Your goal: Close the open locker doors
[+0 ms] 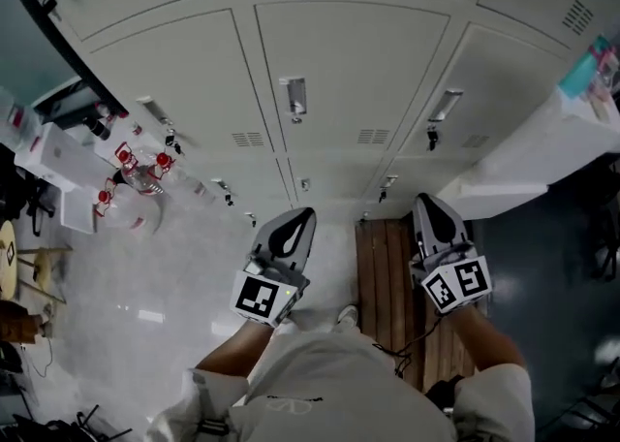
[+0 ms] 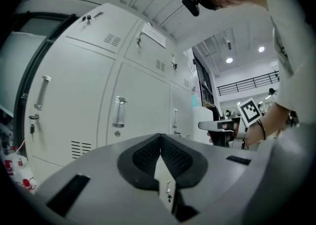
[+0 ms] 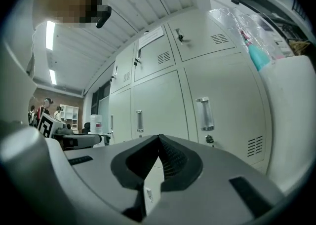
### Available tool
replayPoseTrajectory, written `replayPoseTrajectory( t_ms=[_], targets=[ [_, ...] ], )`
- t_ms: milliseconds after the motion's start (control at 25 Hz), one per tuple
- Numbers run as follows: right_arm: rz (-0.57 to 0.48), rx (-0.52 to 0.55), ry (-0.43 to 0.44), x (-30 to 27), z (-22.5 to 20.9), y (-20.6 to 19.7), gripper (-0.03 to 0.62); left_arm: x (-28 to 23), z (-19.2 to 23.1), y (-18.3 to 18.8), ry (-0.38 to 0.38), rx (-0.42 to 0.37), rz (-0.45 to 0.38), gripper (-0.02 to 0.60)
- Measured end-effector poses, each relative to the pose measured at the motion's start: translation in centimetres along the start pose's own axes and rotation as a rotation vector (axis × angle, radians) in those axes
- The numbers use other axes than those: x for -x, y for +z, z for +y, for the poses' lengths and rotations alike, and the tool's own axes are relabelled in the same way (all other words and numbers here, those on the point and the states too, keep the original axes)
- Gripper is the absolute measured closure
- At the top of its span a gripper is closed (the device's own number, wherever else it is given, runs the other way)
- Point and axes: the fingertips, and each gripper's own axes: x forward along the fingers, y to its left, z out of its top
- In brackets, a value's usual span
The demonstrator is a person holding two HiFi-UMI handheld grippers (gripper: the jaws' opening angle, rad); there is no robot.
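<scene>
Pale locker doors (image 1: 349, 91) fill twelve o'clock; left gripper (image 1: 302, 217) and right gripper (image 1: 428, 207) hover level, jaws pressed together, empty.

No word, number or brand name can be read anywhere in these views. A white paper sheet (image 2: 154, 35) is stuck on an upper locker door (image 2: 143, 57) and shows in both gripper views, but its print is too small and blurred to make out. The cube on the left gripper (image 1: 303, 215) bears a black-and-white square marker (image 1: 258, 296), and the cube on the right gripper (image 1: 427, 201) bears another (image 1: 457, 284). Both are block patterns, not letters or digits. The small red-and-white items (image 1: 124, 155) at the left of the head view are too small to show any print.
</scene>
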Motion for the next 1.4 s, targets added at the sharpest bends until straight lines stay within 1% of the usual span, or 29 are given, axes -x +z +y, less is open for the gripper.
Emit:
replayPoseTrajectory(
  t_ms=[40,200,360,520,600,760,840,920,1000,1080,1240,1400],
  targets=[
    [-0.006,0.0,0.01,0.0,1.1,0.6,0.583,1.7,0.8,0.5,0.018,-0.002,0.008,0.577],
    [-0.061,-0.005,0.013,0.2,4.6,3.3,0.583,6.6,4.5,2.5,0.098,-0.023,-0.031,0.577],
    [-0.091,-0.006,0.003,0.7,7.4,4.4,0.584,9.9,7.8,2.9,0.173,-0.063,-0.043,0.577],
    [-0.084,-0.016,-0.016,0.7,8.1,4.2,0.584,12.0,11.4,3.1,0.247,-0.055,-0.056,0.577],
    [-0.08,-0.015,-0.027,0.8,8.2,3.9,0.585,12.9,13.0,3.4,0.282,-0.066,-0.065,0.577],
    [-0.091,0.004,-0.049,0.6,8.0,3.9,0.584,14.0,14.8,4.2,0.326,-0.089,-0.074,0.577],
    [-0.092,0.015,-0.047,0.3,8.2,3.9,0.585,14.3,15.2,4.4,0.339,-0.097,-0.074,0.578],
    [-0.096,0.011,-0.043,0.2,8.3,3.9,0.585,14.5,15.0,4.5,0.335,-0.108,-0.085,0.577],
    [-0.101,0.009,-0.038,0.1,8.4,4.1,0.585,14.4,14.8,4.6,0.331,-0.104,-0.091,0.577],
    [-0.104,0.024,-0.029,0.1,8.6,4.3,0.585,14.4,14.6,4.5,0.333,-0.101,-0.088,0.577],
    [-0.1,0.044,-0.008,-0.2,9.2,4.4,0.585,14.8,14.2,4.3,0.344,-0.121,-0.07,0.577],
    [-0.097,0.047,0.005,0.0,9.8,4.1,0.585,15.3,13.9,4.5,0.34,-0.129,-0.083,0.577]
  ],
)
